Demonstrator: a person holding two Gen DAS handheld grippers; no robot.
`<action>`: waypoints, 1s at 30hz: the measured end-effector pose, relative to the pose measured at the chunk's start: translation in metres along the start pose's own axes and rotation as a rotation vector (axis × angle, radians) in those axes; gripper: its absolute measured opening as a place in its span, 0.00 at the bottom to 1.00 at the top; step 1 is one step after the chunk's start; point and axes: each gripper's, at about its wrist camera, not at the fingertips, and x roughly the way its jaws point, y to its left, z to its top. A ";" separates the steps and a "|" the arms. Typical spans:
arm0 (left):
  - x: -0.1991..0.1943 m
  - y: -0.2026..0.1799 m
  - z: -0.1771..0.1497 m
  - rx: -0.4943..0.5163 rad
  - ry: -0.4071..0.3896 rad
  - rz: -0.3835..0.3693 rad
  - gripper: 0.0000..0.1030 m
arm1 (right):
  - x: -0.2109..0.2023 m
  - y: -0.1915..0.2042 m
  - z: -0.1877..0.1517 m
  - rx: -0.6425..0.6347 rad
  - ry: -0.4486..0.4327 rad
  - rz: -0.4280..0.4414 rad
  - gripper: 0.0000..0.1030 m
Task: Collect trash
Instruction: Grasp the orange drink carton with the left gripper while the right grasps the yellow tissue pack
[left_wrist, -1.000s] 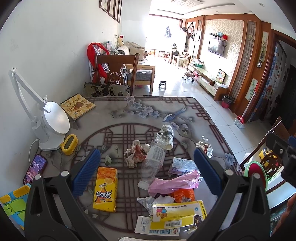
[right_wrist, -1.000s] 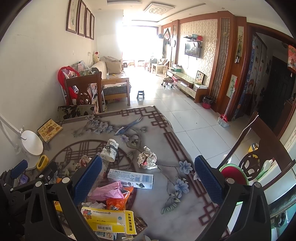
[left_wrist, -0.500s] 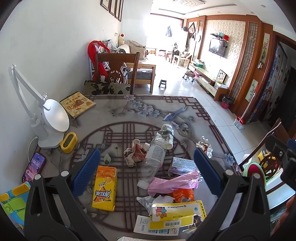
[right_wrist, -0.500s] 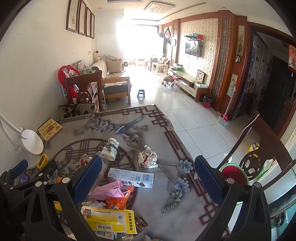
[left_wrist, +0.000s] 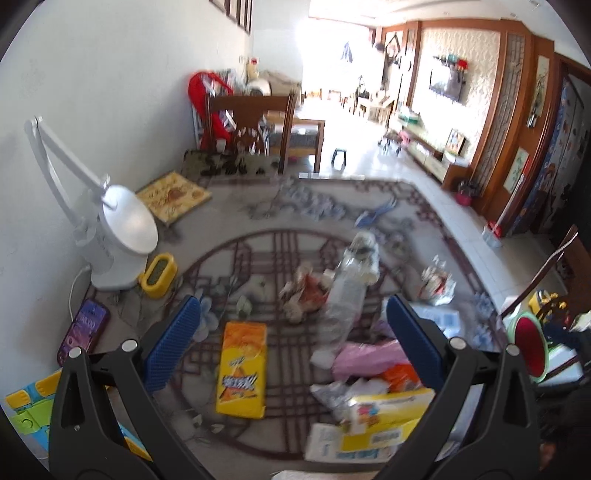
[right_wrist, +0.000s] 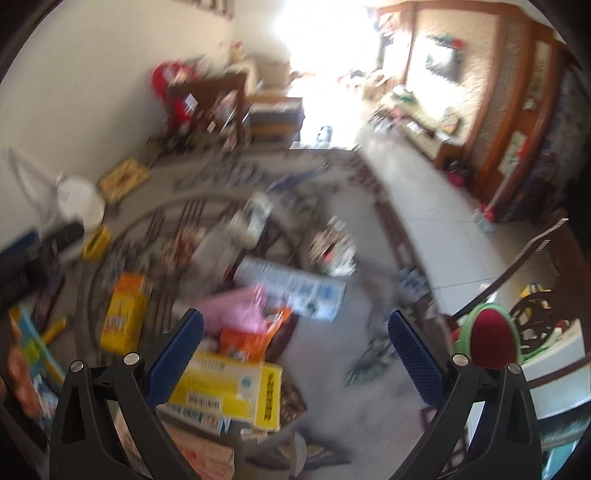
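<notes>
From the left wrist view: left gripper (left_wrist: 293, 343) is spread wide and empty, above the near half of the table (left_wrist: 258, 218), and compared with half a second ago it has dropped and pushed forward, so the litter now fills more of the view. Yellow-orange drink carton (left_wrist: 242, 369) lies flat between the fingers, nearer the left pad; clear plastic bottle (left_wrist: 349, 291) lies diagonal toward the table centre, with a crumpled wrapper (left_wrist: 304, 291) touching its left side. Pink plastic bag (left_wrist: 369, 360) and an orange snack packet (left_wrist: 400, 373) sit by the right pad, a yellow flat box (left_wrist: 384, 410) at the near edge. Desk lamp (left_wrist: 118, 236) and phone (left_wrist: 84, 330) along the left edge are not trash. From the right wrist view: heavy motion blur where it was sharp half a second ago, so the right gripper (right_wrist: 295, 352) is swinging left and down toward the pile. Its fingers are also wide apart, holding nothing. Pink bag (right_wrist: 236, 314) and orange packet (right_wrist: 251, 338) sit just ahead of the left pad, the white-blue carton (right_wrist: 291, 288) beyond them, a crumpled foil wad (right_wrist: 332, 247) further toward the right edge. My read: both are in approach, nothing collected yet; the left looks lined up on the drink carton, right target unclear through the blur.
</notes>
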 end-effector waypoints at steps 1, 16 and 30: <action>0.008 0.007 -0.005 0.005 0.033 0.001 0.96 | 0.012 0.008 -0.007 -0.045 0.043 0.036 0.94; 0.085 0.058 -0.057 -0.043 0.335 -0.014 0.91 | 0.081 0.096 -0.042 -0.787 0.339 0.164 0.78; 0.168 0.061 -0.082 -0.029 0.501 0.066 0.56 | 0.027 0.048 0.006 -0.443 0.195 0.334 0.28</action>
